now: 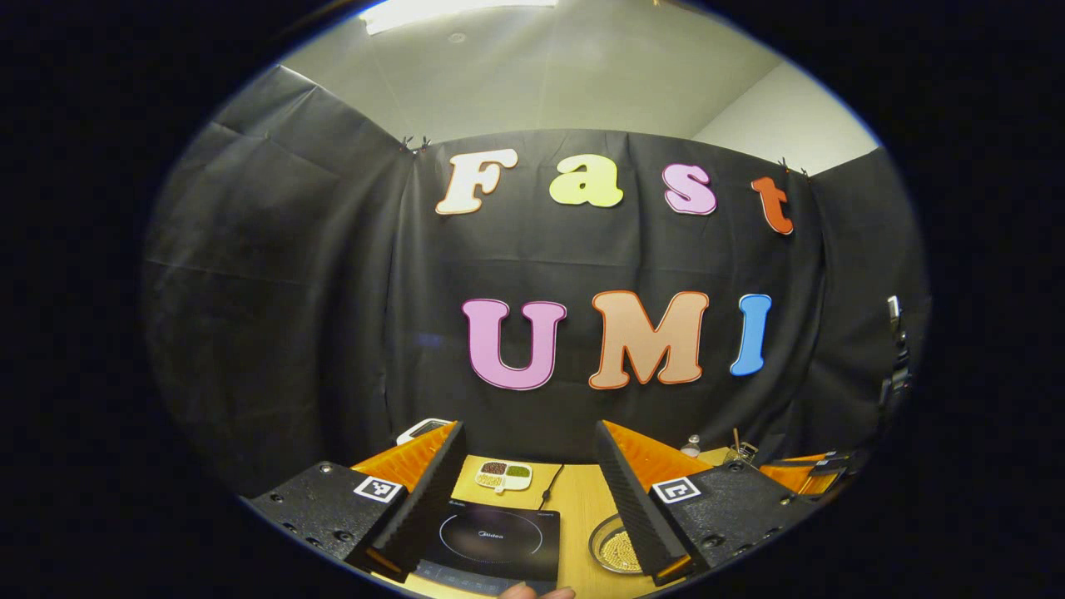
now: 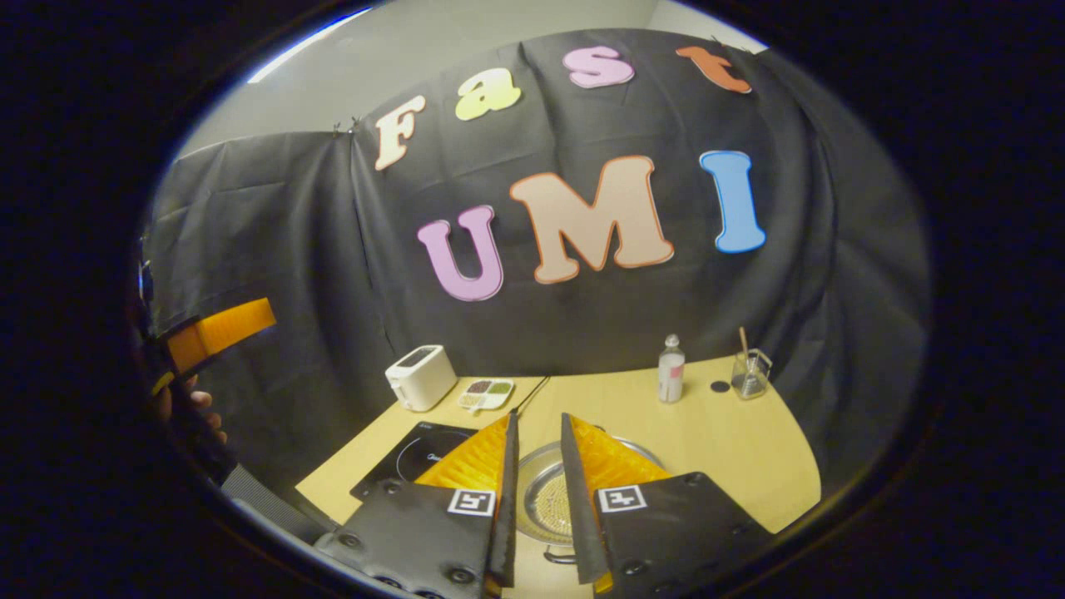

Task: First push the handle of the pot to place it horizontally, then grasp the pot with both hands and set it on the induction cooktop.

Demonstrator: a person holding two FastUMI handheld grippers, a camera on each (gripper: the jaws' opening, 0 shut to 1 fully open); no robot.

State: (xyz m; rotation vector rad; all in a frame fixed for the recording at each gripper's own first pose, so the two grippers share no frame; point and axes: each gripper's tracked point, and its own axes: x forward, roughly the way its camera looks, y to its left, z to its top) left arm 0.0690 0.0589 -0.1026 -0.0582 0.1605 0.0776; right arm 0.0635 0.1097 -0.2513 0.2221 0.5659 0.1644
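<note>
One wooden table [image 2: 715, 449] carries everything. One black induction cooktop [image 1: 495, 541] lies flat on it. One round metal pot [image 2: 541, 499], its inside showing a perforated base, sits on the table just right of the cooktop, not on it. One white toaster [image 2: 420, 377] stands behind the cooktop at its far left. One small divided dish [image 2: 487, 393] of dark and green contents lies behind the cooktop, beside the toaster. One clear bottle [image 2: 671, 368] and one glass jar [image 2: 750, 374] holding a stick stand well right of the cooktop.

The left gripper [image 1: 528, 491] hangs above the cooktop, fingers wide apart, empty. The right gripper [image 2: 539, 507] hovers above the pot, fingers nearly together with a narrow gap, gripping nothing.
</note>
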